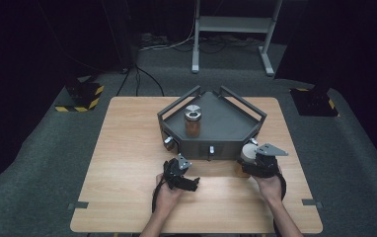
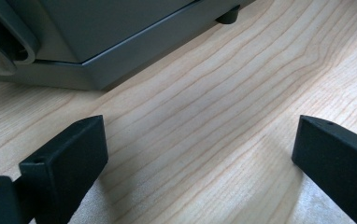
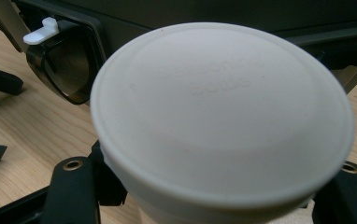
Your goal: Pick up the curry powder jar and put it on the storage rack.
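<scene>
A dark grey five-sided tray with raised rails stands mid-table. Inside it a jar with a silver lid and amber contents is upright. At the tray's front right corner my right gripper is shut on a second jar with a white lid. That white lid looms large in the right gripper view, with the black fingers under it on either side. My left gripper lies low on the table before the tray's front left. Its jaws are wide open over bare wood.
The tray's grey base is just ahead of the left gripper. A white latch and a dark clear window sit on the tray's front wall. Bare wood lies left and near. Beyond the table are grey floor, cables and a white stand.
</scene>
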Demonstrator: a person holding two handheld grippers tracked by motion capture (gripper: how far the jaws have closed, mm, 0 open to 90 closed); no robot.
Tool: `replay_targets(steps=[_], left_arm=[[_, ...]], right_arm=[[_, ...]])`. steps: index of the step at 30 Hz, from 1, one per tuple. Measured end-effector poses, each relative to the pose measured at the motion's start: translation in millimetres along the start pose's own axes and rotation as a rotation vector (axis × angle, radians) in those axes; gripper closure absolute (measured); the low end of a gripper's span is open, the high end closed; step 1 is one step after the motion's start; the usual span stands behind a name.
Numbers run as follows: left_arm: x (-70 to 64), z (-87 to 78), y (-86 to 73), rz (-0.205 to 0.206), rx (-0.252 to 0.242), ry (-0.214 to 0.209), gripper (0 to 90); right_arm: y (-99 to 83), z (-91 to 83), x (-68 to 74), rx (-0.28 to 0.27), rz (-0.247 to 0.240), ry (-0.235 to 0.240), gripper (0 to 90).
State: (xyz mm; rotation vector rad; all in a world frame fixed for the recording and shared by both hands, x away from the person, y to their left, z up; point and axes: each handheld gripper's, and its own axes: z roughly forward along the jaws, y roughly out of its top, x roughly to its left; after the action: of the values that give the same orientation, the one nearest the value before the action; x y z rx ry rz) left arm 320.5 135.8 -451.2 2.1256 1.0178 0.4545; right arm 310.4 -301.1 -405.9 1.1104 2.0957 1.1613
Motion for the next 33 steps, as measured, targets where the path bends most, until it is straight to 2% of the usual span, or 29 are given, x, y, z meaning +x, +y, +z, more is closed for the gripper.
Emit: replay_targets(steps=[9, 17, 26, 33], left_arm=[[0.0, 0.0, -0.2, -0.002, -0.001, -0.001, 3.7], [-0.1, 0.0, -0.2, -0.003, -0.001, 0.0, 3.7], [-0.1, -0.1, -0.1, -0.002, -0.001, 0.0, 3.8], [-0.1, -0.1, -0.1, -0.002, 0.0, 0.0, 3.8]], right_arm=[[0.5, -0.9, -5.0, -0.001, 0.014, 0.015, 35.3], [7.4, -6.4, -3.9, -0.003, -0.013, 0.032, 35.3], [16.8, -12.5, -9.0, 0.021, -0.039, 0.05, 35.3], [24.5, -23.6, -14.5, 0.011, -0.048, 0.075, 35.3]])
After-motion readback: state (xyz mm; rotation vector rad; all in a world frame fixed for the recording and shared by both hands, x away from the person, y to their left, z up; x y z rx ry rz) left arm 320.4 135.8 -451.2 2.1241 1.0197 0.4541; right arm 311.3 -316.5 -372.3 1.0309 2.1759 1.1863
